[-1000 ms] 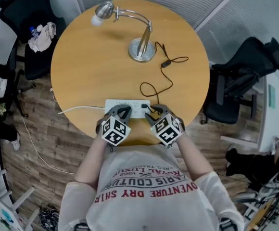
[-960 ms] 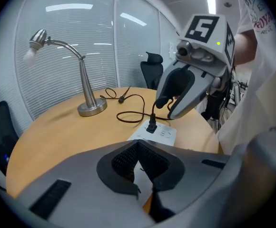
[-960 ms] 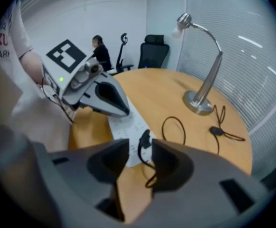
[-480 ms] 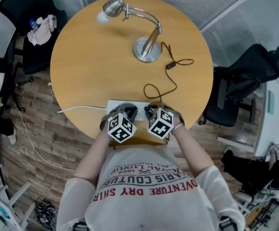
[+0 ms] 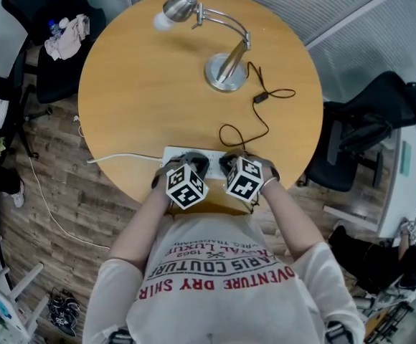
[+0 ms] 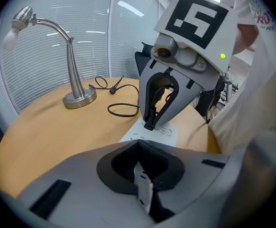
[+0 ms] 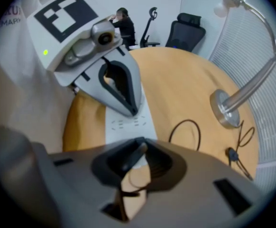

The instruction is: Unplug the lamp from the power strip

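The white power strip (image 5: pixel 176 153) lies near the front edge of the round wooden table (image 5: pixel 143 84). The silver desk lamp (image 5: pixel 224 72) stands at the far side. Its black cord (image 5: pixel 249 131) loops back to a black plug in the strip's right end. My right gripper (image 5: pixel 228 163) points steeply down. Its jaws have just been closing and now grip that plug (image 6: pixel 149 124), which shows dark between the pads (image 7: pixel 133 158). My left gripper (image 5: pixel 194 162) is shut, with its tips pressing on the strip's top (image 7: pixel 133 110).
The strip's white cable (image 5: pixel 122 158) runs left off the table edge and down to the wooden floor. A switch (image 5: pixel 262 97) sits on the lamp cord. A black office chair (image 5: pixel 366 131) stands to the right and another (image 5: pixel 50 41), holding cloths, to the left.
Both grippers have come down onto the power strip. The right one has tipped steeper and rolled, and its jaws have narrowed around the plug. The lamp has not moved on the table.
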The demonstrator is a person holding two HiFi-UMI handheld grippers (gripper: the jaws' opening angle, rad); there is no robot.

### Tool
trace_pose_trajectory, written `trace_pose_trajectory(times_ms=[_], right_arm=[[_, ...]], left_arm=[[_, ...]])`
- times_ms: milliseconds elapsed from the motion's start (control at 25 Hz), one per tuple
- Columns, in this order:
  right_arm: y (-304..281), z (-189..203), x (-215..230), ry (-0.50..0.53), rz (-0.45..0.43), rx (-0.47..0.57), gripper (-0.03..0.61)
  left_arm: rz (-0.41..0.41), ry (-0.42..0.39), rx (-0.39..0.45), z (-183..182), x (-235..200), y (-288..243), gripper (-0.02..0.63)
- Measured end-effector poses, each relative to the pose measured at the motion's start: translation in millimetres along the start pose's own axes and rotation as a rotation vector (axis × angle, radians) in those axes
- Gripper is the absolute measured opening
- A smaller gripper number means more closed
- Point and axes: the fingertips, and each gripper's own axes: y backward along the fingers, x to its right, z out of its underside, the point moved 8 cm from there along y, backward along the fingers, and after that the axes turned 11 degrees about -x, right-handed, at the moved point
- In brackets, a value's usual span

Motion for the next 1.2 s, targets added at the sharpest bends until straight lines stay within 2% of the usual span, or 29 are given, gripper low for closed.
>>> trace_pose_trajectory(times_ms=[240, 480, 640, 800, 960, 1200], right_arm=[[4.5, -0.1, -4.0, 0.047, 0.025, -0.031, 0.077], [11.1, -1.7, -2.7, 0.053, 0.030, -0.054, 0.072], [14.4, -3.5, -4.8, 0.115, 0.052, -0.060, 0.072], [71.1, -5.4, 21.7, 0.005, 0.073, 0.089, 0.071], [97.8, -1.3, 47.4, -0.039, 0.089, 0.109, 0.072], [83.0, 7.8, 23.3, -0.108, 0.082, 0.147, 0.072]], left_arm=[[0.061, 0.014, -0.024, -1.8, -1.4, 0.1, 0.029], [0.040, 0.022, -0.008, -3.2, -2.0, -0.8, 0.029], [0.041, 0.038, -0.004, -2.8, -3.2, -0.2, 0.029], [0.025, 0.016, -0.011, -4.6, -1.4, -2.6, 0.029], [0.036, 0.045, -0.021, -1.9, -2.5, -1.8, 0.029], [0.042, 0.063, -0.022, -3.4, -3.3, -1.4, 0.029]])
